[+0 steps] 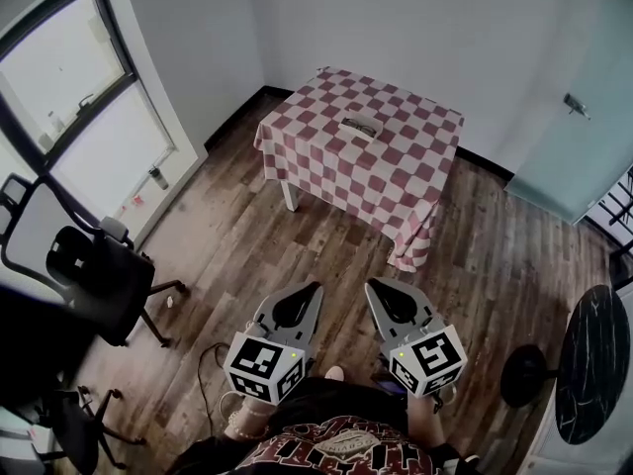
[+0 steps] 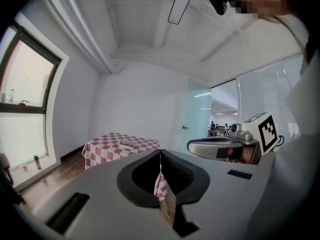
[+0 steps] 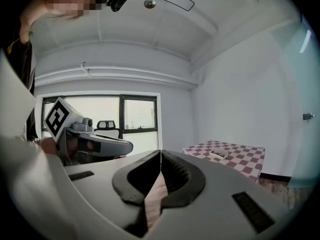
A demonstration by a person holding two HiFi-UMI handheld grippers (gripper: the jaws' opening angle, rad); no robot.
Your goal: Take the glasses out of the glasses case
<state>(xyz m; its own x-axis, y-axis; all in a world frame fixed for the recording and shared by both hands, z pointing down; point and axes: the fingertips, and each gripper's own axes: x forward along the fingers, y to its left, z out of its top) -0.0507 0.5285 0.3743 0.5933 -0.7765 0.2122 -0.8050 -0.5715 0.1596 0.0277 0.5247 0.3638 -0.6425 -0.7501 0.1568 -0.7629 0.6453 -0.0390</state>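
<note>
The glasses case (image 1: 361,127) is a small pale oblong lying near the middle of a red-and-white checked table (image 1: 396,171) across the room. It also shows far off in the left gripper view (image 2: 127,143) and the right gripper view (image 3: 218,154). From this distance I cannot tell whether it is open, and no glasses show. My left gripper (image 1: 315,288) and right gripper (image 1: 370,285) hang side by side close to my body, well short of the table. Both have their jaws shut with nothing between them (image 2: 160,152) (image 3: 160,152).
Wooden floor lies between me and the table. A black office chair (image 1: 99,275) stands at the left under a large window (image 1: 69,97). A bottle (image 1: 158,177) stands by the wall. A glass door (image 1: 574,117) is at the right, a dark round table (image 1: 593,364) at the near right.
</note>
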